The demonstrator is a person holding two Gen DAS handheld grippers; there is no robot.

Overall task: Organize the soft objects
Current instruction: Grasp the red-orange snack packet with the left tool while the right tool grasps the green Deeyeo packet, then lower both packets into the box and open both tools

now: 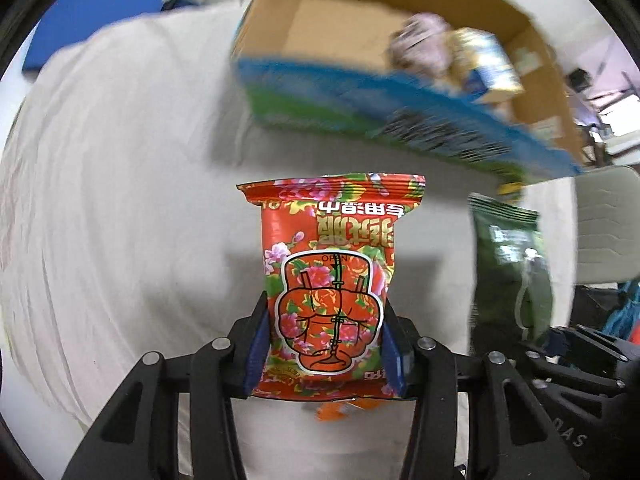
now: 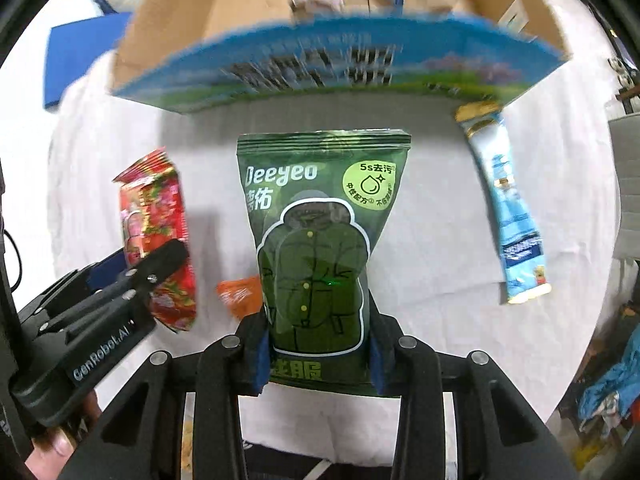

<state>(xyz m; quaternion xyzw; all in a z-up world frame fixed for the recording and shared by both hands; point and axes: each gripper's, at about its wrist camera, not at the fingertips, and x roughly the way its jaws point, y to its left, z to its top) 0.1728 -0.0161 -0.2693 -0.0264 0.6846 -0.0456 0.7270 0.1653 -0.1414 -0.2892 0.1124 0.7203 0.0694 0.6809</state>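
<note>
Left gripper point(image 1: 326, 344) clamps the red floral packet point(image 1: 328, 280); right gripper point(image 2: 320, 348) clamps the green packet point(image 2: 320, 240). Ahead of both stands the open cardboard box point(image 2: 180, 24), on the white cloth point(image 2: 432, 208). Right of the right gripper lies a blue sachet point(image 2: 508, 208); an orange packet point(image 2: 240, 296) lies left of it.

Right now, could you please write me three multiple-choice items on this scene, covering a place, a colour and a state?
1. Where does the light blue sachet lie?
A. on the white cloth
B. in the cardboard box
C. in a hand-held gripper

2. What colour is the packet in the right hand-held gripper?
A. red
B. green
C. blue

3. How is the red floral packet?
A. lying loose
B. inside the box
C. clamped in the left hand-held gripper

Key: A, it rests on the cloth beside the box; B, the green packet sits between its pads; C, both pads press its sides.
</note>
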